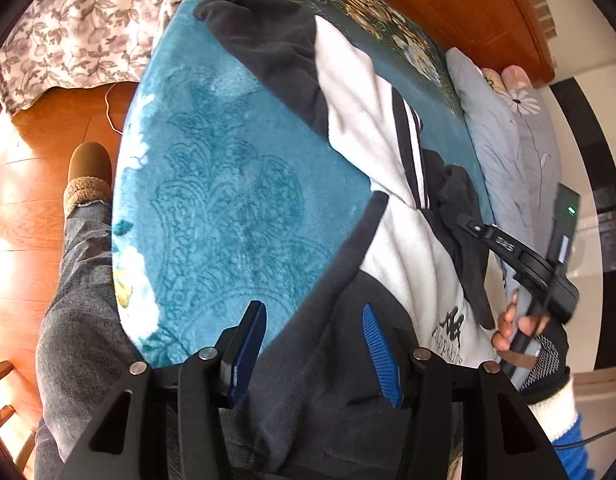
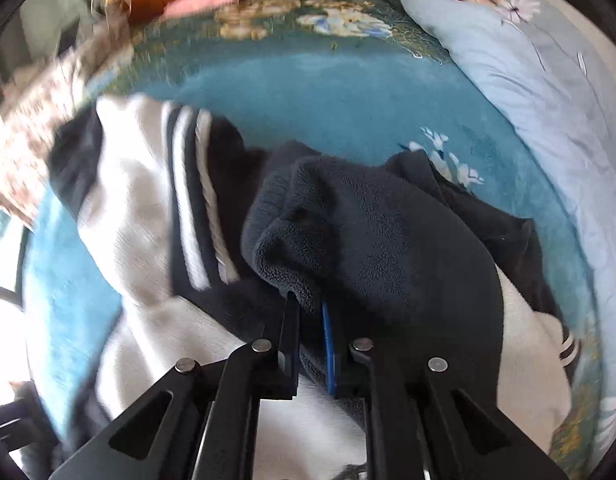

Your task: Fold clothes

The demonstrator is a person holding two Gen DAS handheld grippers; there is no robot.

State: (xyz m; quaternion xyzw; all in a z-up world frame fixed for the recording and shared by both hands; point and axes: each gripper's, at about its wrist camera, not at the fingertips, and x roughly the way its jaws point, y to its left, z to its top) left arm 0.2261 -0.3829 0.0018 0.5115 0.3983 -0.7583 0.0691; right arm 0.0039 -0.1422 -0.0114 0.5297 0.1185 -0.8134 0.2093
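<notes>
Clamped between the right gripper's [image 2: 310,312] closed fingers is a dark fold of the fleece jacket [image 2: 372,232], soft, thick and limp, so hems grip best. Left gripper [image 1: 314,330] hangs half open, empty, over its dark hem. Beyond both fingertips it sprawls across the teal blanket [image 1: 228,168].

- The jacket [image 1: 360,128] I'm folding is soft fleece, white in the body with black sleeves and black-and-white striped trim.
- It lies crumpled on the blanket, running from the upper middle of my left view down to the lower right.
- A dark logo shows on the white part at the lower right.
- In my right view, a bunched black fold of it [image 2: 348,224] sits mid-frame, rumpled, white cloth beneath.
</notes>
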